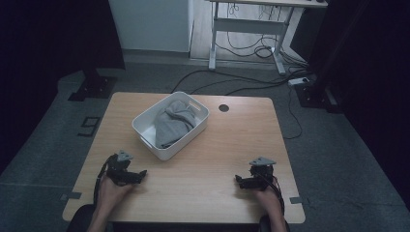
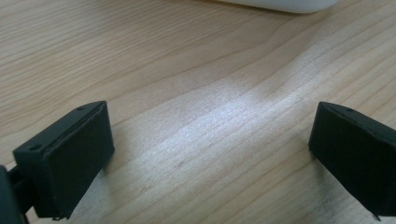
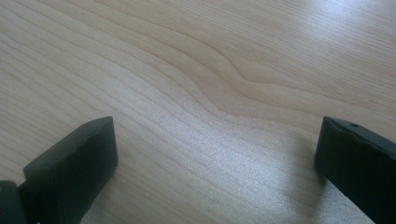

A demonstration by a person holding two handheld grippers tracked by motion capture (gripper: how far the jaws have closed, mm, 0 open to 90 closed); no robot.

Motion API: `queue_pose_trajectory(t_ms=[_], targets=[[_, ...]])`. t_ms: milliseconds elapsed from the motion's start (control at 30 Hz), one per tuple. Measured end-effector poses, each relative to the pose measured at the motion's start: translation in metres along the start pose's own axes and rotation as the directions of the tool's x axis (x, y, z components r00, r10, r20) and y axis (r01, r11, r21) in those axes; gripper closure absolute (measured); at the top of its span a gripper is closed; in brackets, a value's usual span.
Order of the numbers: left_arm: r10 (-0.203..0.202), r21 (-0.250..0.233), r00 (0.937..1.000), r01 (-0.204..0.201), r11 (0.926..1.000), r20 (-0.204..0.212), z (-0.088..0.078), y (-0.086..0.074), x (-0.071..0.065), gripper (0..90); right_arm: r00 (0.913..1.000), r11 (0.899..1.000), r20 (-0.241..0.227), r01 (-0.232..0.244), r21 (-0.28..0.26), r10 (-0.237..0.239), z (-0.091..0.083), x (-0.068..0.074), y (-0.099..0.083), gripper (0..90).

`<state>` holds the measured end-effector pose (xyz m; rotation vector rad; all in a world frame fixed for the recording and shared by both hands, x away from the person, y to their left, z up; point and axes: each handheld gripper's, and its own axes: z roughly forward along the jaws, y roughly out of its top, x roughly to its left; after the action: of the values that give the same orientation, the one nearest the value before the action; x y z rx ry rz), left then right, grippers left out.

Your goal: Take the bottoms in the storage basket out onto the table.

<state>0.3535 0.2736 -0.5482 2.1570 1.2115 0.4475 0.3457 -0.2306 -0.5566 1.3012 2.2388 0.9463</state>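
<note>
We see a wooden worktop (image 1: 232,145) with a white bin (image 1: 145,123) sitting toward its far left-centre, and a grey cloth (image 1: 174,123) bundled inside it, bulging above the rim. Left hand-held gripper (image 1: 138,175) rests near the front left edge, just in front of the bin; jaws stand wide, nothing between them, bare wood in its own view (image 2: 210,154). Right hand-held gripper (image 1: 240,181) sits near the front right, well apart from the bin, jaws also wide and empty (image 3: 215,158). Small dark round hole (image 1: 223,108) in the worktop behind the bin.

Risks, as we judge: a pinch on one loose fold may drag the light bin along, or the cloth may snag on the rim.

No brand, label or writing readable.
</note>
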Motion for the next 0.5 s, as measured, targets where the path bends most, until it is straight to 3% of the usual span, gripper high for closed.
queue_pose_trajectory(t_ms=[167, 500], targets=[[0.021, 0.001, 0.9996, -0.021, 0.9998, 0.021, 0.001, 0.0012, -0.0016, 0.0, 1.0, 1.0, 0.002, 0.0, -0.001, 0.0, 0.0005, 0.0002, 0.0004, 0.0], [0.02, 0.001, 0.9995, -0.02, 0.9998, 0.023, 0.0006, 0.001, -0.002, 0.0, 1.0, 1.0, 0.001, -0.002, -0.002, 0.002, 0.0014, 0.0006, 0.0011, 0.0]])
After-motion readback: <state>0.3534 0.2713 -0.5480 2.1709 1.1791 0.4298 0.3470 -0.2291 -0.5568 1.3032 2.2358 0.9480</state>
